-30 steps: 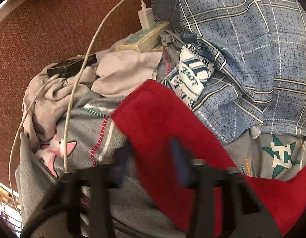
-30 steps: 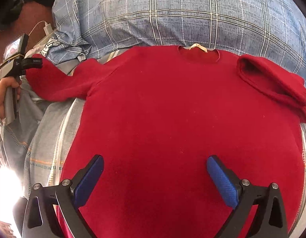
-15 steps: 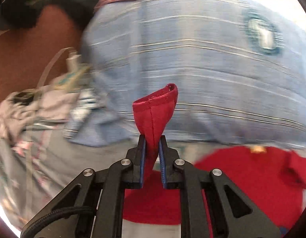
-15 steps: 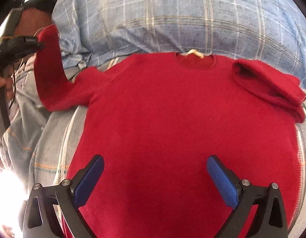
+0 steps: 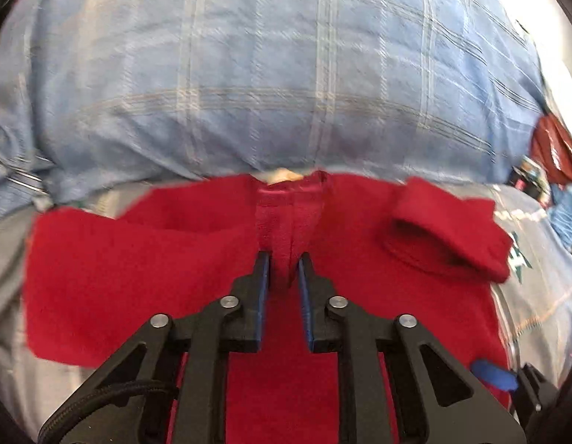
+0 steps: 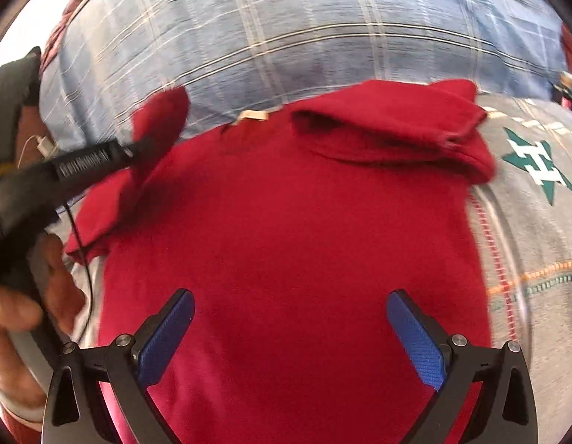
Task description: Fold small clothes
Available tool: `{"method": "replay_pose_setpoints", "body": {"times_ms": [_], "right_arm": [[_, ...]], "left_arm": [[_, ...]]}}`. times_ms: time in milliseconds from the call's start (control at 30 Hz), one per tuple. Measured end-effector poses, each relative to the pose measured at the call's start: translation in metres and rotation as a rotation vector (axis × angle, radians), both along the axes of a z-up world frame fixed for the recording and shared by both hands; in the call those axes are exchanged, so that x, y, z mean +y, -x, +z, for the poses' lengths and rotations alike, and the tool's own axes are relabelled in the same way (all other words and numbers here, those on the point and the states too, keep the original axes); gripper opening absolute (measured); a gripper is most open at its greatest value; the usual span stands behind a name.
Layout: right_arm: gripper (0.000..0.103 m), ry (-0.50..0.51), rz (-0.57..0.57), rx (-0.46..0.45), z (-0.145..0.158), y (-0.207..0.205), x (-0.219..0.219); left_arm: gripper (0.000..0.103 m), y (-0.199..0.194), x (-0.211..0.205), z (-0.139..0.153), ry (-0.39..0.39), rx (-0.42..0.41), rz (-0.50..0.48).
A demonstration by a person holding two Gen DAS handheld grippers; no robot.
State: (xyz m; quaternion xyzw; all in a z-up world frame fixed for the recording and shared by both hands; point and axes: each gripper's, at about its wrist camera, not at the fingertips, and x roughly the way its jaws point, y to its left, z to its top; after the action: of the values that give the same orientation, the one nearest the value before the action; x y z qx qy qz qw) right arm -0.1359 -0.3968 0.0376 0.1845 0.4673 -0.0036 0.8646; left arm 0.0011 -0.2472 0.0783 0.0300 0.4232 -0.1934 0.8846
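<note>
Nearest to the person, the right gripper [image 6: 290, 327] hovered low over the hem end of the red sweater [image 6: 286, 240], its blue pads [image 6: 415, 336] spread wide with nothing between them. The sweater lay flat, front down, on a grey patterned bedcover [image 6: 534, 244], its body filling the near middle of the cover and its hem toward the person.

A little farther in, on the sweater's left side, the left gripper [image 5: 284, 272] was pinching the end of the left sleeve [image 5: 286, 222], its blue-lined fingers pressed in on a bunched fold of red knit. Seen from the right wrist camera, that sleeve [image 6: 156, 125] was lifted off the cover and drawn in toward the body, with the person's left hand [image 6: 23, 318] wrapped round the gripper's handle at the cover's left edge.

On the opposite side, the right sleeve [image 6: 393, 129] was already folded across the shoulder, its cuff lying near the right edge of the sweater beside a green and white emblem [image 6: 541, 166] printed on the bedcover.

Beyond that, the neck label [image 6: 253, 114] marked the collar at the far end of the sweater, which butted against a large blue plaid cushion [image 6: 304, 37] along the far edge of the cover. A white charger plug [image 6: 45, 145] showed at the far left, behind the left gripper.
</note>
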Motion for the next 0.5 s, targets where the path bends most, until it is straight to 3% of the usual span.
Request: {"method": "replay_pose_setpoints", "body": {"times_ms": [100,233,333,400,500], "right_arm": [[0.103,-0.038,-0.023,-0.009,-0.005,0.0,-0.013],[0.103,-0.067,-0.005,-0.019,-0.005,-0.003,-0.009],[0.103,-0.079,0.0,-0.03,-0.008,-0.009,-0.005],[0.103,-0.101,0.013,-0.036,-0.011,-0.017,-0.002],[0.103,-0.14,0.022,-0.055,-0.01,-0.039,0.003]], "left_arm": [[0.037,0.0,0.004,-0.005,0.052,0.047,-0.033],[0.045,0.01,0.032,0.013,0.046,0.006,-0.011],[0.046,0.019,0.067,0.026,0.021,-0.037,0.046],[0.057,0.025,0.098,0.03,0.023,-0.06,0.107],[0.061,0.032,0.142,0.03,0.03,-0.079,0.226]]}}
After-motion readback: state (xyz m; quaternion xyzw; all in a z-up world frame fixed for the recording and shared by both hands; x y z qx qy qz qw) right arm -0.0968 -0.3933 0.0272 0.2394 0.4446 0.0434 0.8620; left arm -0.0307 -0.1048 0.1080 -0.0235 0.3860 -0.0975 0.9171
